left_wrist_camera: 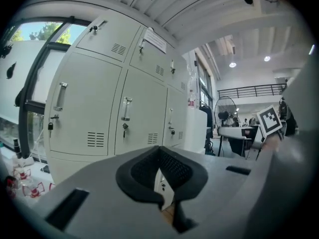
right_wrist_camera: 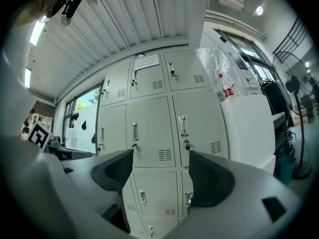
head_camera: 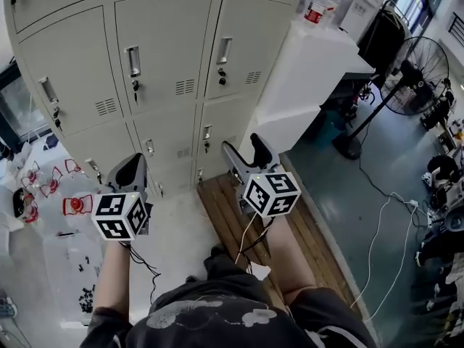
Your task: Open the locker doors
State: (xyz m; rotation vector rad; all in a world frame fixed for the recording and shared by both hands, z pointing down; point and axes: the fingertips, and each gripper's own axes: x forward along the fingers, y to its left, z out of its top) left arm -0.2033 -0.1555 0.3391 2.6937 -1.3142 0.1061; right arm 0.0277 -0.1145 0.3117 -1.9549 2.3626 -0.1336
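Observation:
A bank of beige-grey lockers (head_camera: 163,49) stands ahead with every visible door shut. Each door carries a metal handle (head_camera: 133,60) with a key lock under it. My left gripper (head_camera: 130,172) is held in front of the low doors, shut with nothing in it; in the left gripper view its pads (left_wrist_camera: 172,171) meet before the lockers (left_wrist_camera: 124,118). My right gripper (head_camera: 245,154) is open and empty, a short way off the lower right door (head_camera: 217,129). In the right gripper view the right gripper (right_wrist_camera: 160,176) frames a door handle (right_wrist_camera: 183,126).
A white cabinet (head_camera: 312,85) with a bottle (head_camera: 316,6) on top stands against the lockers' right side. Further right are a standing fan (head_camera: 413,67) and floor cables (head_camera: 384,216). I stand on a wooden pallet (head_camera: 232,216). Red-topped items (head_camera: 72,205) sit at the left.

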